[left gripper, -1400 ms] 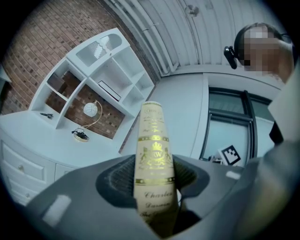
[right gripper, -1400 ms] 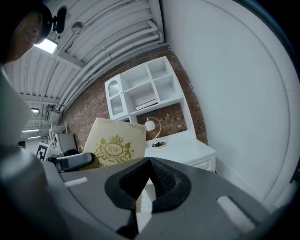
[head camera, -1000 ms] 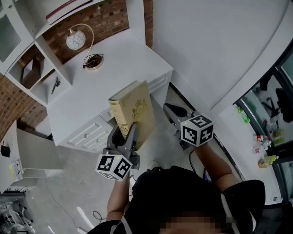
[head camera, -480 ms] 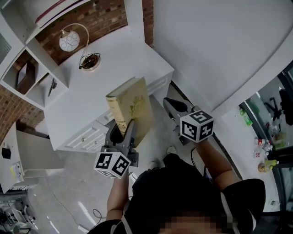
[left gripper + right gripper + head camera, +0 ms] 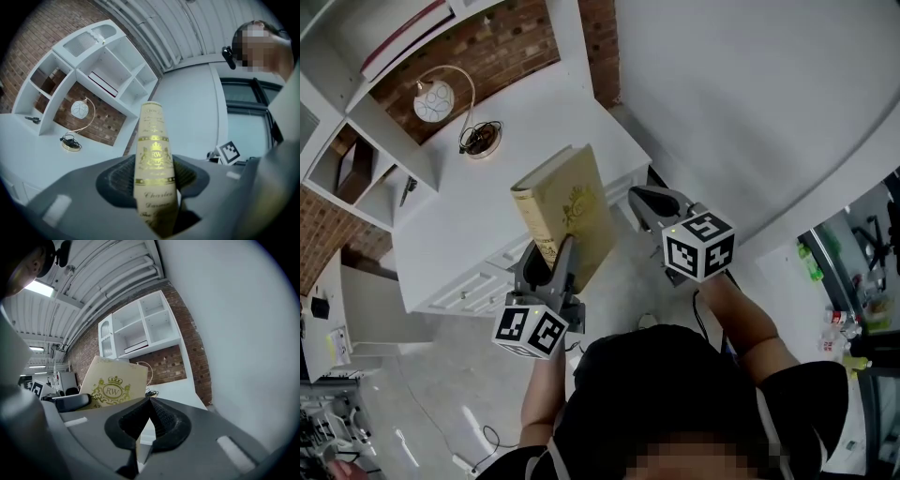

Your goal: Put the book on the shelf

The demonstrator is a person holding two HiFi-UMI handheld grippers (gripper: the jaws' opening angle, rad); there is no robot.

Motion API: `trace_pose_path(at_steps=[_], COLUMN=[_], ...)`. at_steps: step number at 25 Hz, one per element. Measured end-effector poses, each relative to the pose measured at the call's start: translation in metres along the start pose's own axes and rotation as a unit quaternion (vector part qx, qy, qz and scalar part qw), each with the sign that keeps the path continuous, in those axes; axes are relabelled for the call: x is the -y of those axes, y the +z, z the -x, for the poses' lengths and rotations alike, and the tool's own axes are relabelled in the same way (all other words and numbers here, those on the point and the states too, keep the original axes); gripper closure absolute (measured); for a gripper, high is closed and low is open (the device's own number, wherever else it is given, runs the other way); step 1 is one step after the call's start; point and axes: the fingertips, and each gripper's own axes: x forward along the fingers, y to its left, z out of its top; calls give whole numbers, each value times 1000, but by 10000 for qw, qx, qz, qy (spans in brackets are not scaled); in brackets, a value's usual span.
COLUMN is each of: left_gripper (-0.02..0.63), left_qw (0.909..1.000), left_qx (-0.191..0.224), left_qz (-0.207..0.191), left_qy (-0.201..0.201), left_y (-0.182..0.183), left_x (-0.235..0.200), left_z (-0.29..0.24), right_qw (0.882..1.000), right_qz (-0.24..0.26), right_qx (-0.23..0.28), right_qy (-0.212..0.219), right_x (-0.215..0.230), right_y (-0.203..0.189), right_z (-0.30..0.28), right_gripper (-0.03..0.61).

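Note:
A cream hardback book point(image 5: 567, 206) with a gold crest stands upright over the white desk's front edge, its spine facing me in the left gripper view point(image 5: 152, 154). My left gripper point(image 5: 553, 265) is shut on the lower end of the book, one pad on each cover. My right gripper point(image 5: 643, 202) hovers just right of the book with its jaws shut and nothing in them; in the right gripper view point(image 5: 149, 401) the book's front cover point(image 5: 115, 385) shows to the left. The white shelf unit point(image 5: 356, 122) rises at the back of the desk point(image 5: 93, 70).
A white desk point(image 5: 459, 220) with drawers carries a globe lamp point(image 5: 434, 100) on a brass base with a coiled cord. A flat red-edged book point(image 5: 403, 42) lies in an upper shelf bay. A white wall point(image 5: 750, 103) runs along the right.
Both grippers and the book have moved forward toward the desk and shelf. The grip on the book is unchanged.

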Motion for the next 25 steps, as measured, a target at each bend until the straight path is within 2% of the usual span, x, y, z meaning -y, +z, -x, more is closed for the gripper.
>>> trace_pose_path(at_steps=[5, 10, 13, 25], left_gripper=[411, 411, 411, 411], left_qw=[9998, 9997, 9996, 9996], left_qx=[80, 16, 34, 170], left_qz=[-30, -1, 16, -107], left_qy=[174, 256, 284, 177], left_y=[-6, -13, -11, 17], left_x=[9, 7, 4, -43], left_z=[-20, -32, -45, -101], right_qw=[9998, 9993, 9993, 9996], right_qz=[67, -160, -124, 43], right_qx=[-87, -44, -28, 25], right_qy=[187, 344, 358, 266], right_x=[23, 32, 42, 66], right_y=[0, 3, 10, 42], right_z=[-6, -13, -21, -83], right_gripper=[580, 580, 581, 580])
